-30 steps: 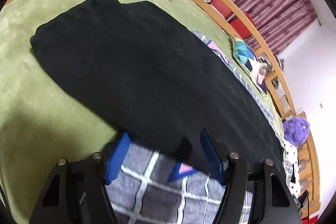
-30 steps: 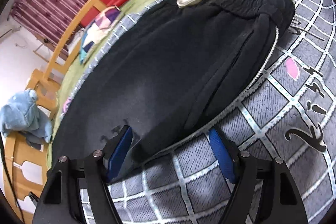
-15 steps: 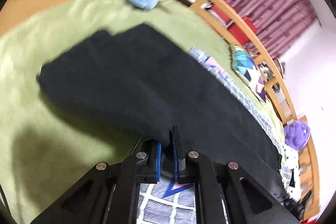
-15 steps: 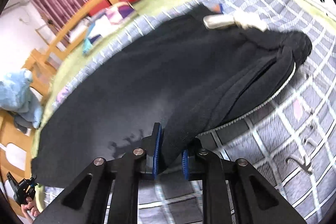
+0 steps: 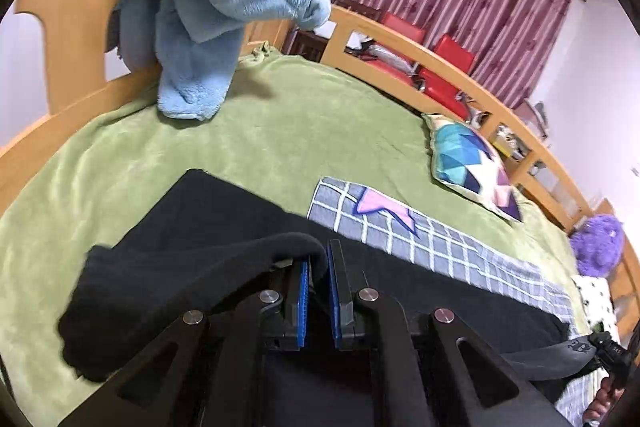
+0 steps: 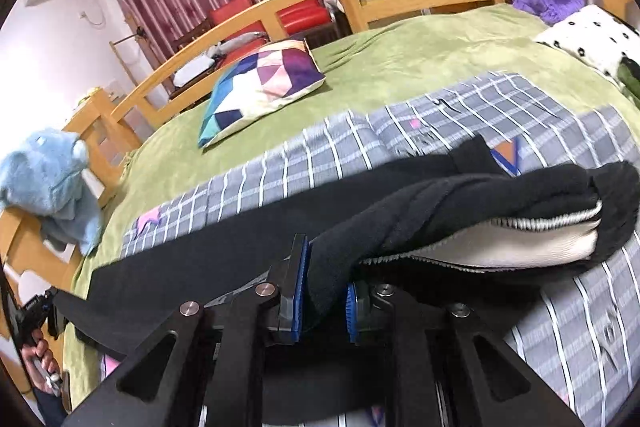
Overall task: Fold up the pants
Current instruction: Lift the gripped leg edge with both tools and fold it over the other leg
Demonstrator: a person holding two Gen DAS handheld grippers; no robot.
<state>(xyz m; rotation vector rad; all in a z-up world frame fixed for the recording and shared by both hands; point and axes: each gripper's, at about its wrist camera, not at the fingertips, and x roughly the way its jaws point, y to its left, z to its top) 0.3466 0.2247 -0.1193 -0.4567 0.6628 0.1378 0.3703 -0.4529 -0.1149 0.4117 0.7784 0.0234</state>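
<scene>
Both tongs have a bite of the pants (image 5: pixel 208 259) and nothing is folded over yet, so I'd call this the very start of the first fold. The left tongs (image 5: pixel 318 269) are pinched tight on the near edge at the leg end, blue pads nearly meeting on thin black cloth. The right tongs (image 6: pixel 324 267) are clamped on a thicker bunch near the waistband (image 6: pixel 560 243), whose pale lining gapes open. The pants lie lengthwise on the checked blanket (image 6: pixel 360 155) over the green bed (image 5: pixel 280 131), near edge lifted, far edge down. What's left, I'd say: carry that edge across, lay it flat, then fold again.
</scene>
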